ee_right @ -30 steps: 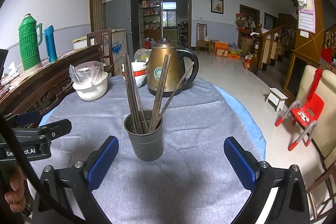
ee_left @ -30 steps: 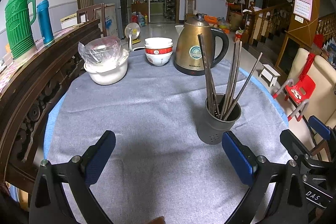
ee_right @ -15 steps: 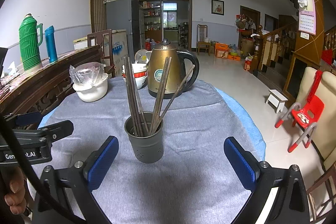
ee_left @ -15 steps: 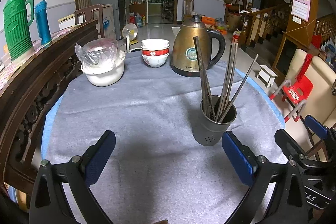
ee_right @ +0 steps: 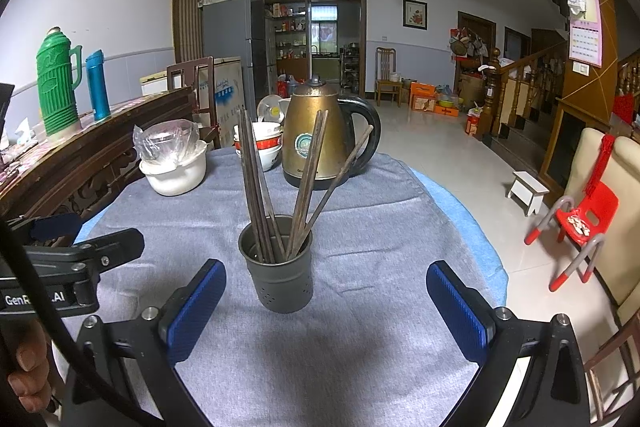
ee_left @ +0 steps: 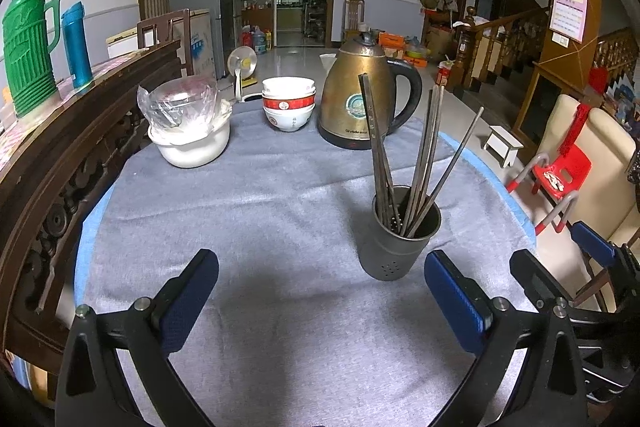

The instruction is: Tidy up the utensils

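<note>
The left gripper (ee_left: 320,303) hangs low over the cloth with its blue-padded jaws spread wide and nothing between them; the right gripper (ee_right: 326,307) is likewise spread wide and empty, its pads flanking, but well clear of, the dark grey perforated metal utensil cup (ee_right: 279,263), which serves here as the landmark.

Beneath the cup lies the round table draped in a grey cloth (ee_left: 248,211), with a blue underlayer showing at its rim. Behind the cup stands the brass-coloured electric kettle with a black handle (ee_left: 360,103). Behind and to the left of the cup sits the white pot covered with clear plastic wrap (ee_left: 188,131), and between that pot and the kettle is a stack of white bowls with a red band (ee_left: 289,105).

Inside the cup stand the long dark chopsticks (ee_right: 280,187), leaning apart in two loose bunches, one to the left side and one to the right.

No loose utensils can be seen on the cloth anywhere around the cup, so the gathering appears finished, judging from these views. What may remain is only tidying: drawing the splayed sticks together, or shifting the cup to a neater spot. Neither gripper touches the cup now.
</note>
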